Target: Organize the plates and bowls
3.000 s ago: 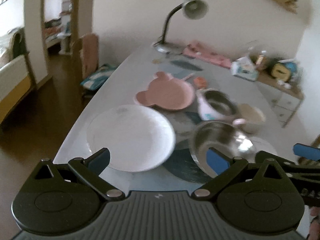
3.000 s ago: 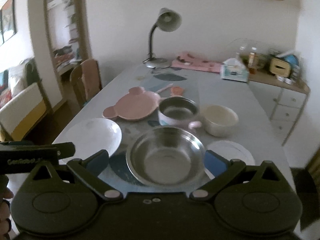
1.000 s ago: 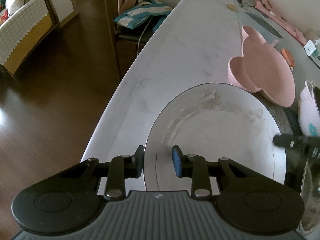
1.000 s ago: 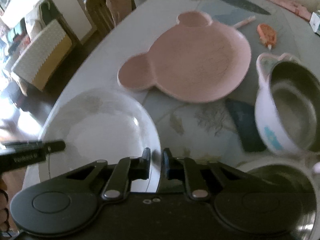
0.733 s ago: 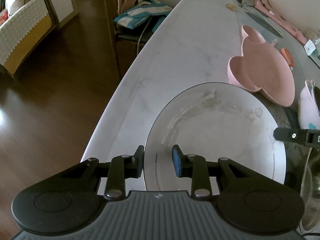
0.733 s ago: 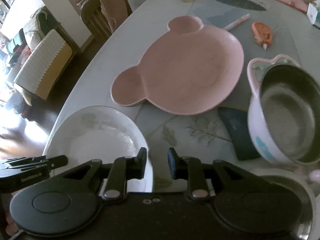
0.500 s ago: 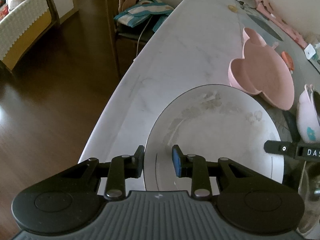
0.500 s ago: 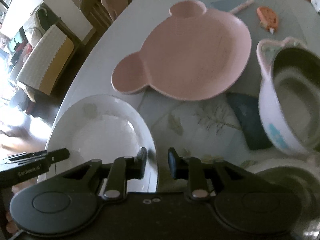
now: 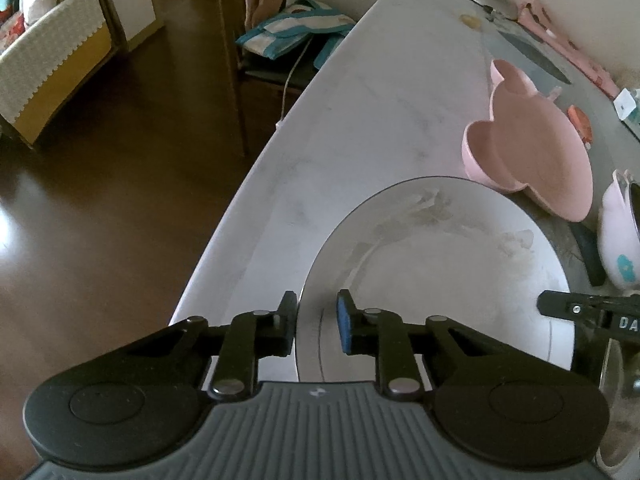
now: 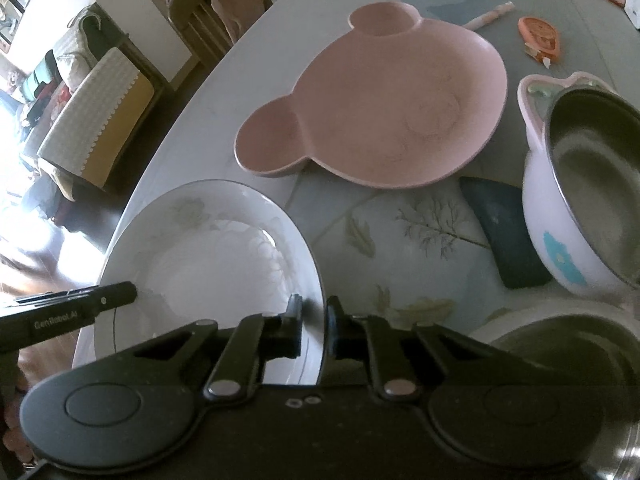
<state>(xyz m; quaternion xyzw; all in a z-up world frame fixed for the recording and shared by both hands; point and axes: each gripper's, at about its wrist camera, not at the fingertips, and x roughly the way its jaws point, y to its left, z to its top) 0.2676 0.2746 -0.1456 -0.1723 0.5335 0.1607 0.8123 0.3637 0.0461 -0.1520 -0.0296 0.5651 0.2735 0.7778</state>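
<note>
A white plate (image 9: 440, 272) (image 10: 208, 256) lies near the table's left edge. My left gripper (image 9: 318, 316) straddles its near-left rim with the jaws closing. The black finger is against the rim's edge, and the blue pad (image 9: 345, 320) stands a little inward over the plate. My right gripper (image 10: 314, 320) is closing on the opposite rim, which fills the narrow gap between its pads. Each gripper shows at the side of the other's view. Beyond the plate lie a pink bear-shaped plate (image 10: 392, 100) (image 9: 536, 148), a pink steel-lined bowl (image 10: 560, 220) and a steel bowl (image 10: 560, 348).
The table edge (image 9: 240, 216) curves just left of the white plate, with dark wood floor below. A chair (image 9: 256, 40) with striped cloth stands at that side. A dark coaster (image 10: 508, 232) and an orange item (image 10: 540, 36) lie near the bowls.
Both grippers came down from high over the table to the white plate. In the last half second both pairs of jaws have narrowed around its rim.
</note>
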